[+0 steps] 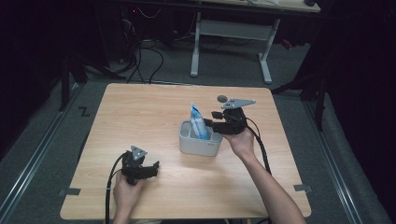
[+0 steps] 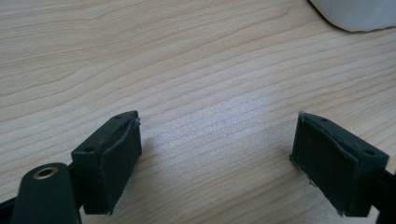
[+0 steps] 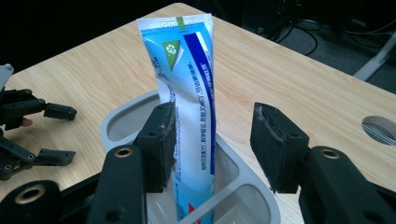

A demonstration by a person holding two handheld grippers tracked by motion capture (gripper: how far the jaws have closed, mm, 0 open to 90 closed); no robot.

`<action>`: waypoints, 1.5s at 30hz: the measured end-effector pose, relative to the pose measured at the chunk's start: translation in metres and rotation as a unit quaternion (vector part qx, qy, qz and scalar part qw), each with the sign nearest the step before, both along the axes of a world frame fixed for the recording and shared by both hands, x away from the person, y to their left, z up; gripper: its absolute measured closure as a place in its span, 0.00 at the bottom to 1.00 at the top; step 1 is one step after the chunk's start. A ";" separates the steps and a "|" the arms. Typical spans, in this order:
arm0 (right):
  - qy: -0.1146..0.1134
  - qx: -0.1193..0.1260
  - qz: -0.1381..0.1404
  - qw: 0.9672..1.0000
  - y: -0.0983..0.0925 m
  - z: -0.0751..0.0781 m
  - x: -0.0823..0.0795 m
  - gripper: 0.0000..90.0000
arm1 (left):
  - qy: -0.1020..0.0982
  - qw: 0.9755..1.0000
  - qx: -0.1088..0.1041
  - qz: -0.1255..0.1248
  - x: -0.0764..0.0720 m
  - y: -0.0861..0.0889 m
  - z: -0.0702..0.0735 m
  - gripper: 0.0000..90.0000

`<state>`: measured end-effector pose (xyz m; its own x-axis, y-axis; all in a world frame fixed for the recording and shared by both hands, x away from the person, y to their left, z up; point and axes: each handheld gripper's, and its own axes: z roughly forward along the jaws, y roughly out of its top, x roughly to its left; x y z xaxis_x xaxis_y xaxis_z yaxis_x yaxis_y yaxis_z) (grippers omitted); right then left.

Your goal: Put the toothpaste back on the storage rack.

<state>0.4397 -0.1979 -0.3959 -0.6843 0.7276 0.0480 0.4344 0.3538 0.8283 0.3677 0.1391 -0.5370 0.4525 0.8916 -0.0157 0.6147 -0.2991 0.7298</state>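
A blue and white toothpaste tube [image 1: 198, 122] [image 3: 187, 93] stands upright in a white two-compartment holder [image 1: 198, 147] [image 3: 116, 126] near the middle of the wooden table [image 1: 140, 116]. My right gripper [image 1: 211, 119] [image 3: 212, 140] is open, its jaws on either side of the tube's upper part; one pad is close beside the tube, the other well apart. My left gripper [image 1: 152, 169] [image 2: 215, 158] is open just above bare tabletop at the front left, with nothing between its pads. A corner of the holder [image 2: 359, 14] shows far ahead of it.
A round cable hole [image 1: 222, 98] [image 3: 379, 128] sits in the table behind the right gripper. Beyond the table's far edge stand a white desk frame [image 1: 231, 42] and floor cables [image 1: 144, 60]. The left gripper [image 3: 51, 133] lies across the table from the right one.
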 end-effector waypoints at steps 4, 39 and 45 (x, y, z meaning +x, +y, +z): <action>-0.003 0.003 -0.004 1.000 -0.005 0.002 -0.001 0.56 | 0.000 1.000 0.000 0.000 0.000 0.000 0.000 0.18; -0.015 0.019 -0.051 0.998 -0.060 0.003 -0.017 0.57 | 0.000 1.000 0.000 0.000 0.000 0.000 0.000 0.18; -0.016 0.026 -0.058 0.998 -0.067 0.003 -0.021 0.57 | 0.000 1.000 0.000 0.001 0.000 0.000 0.000 0.18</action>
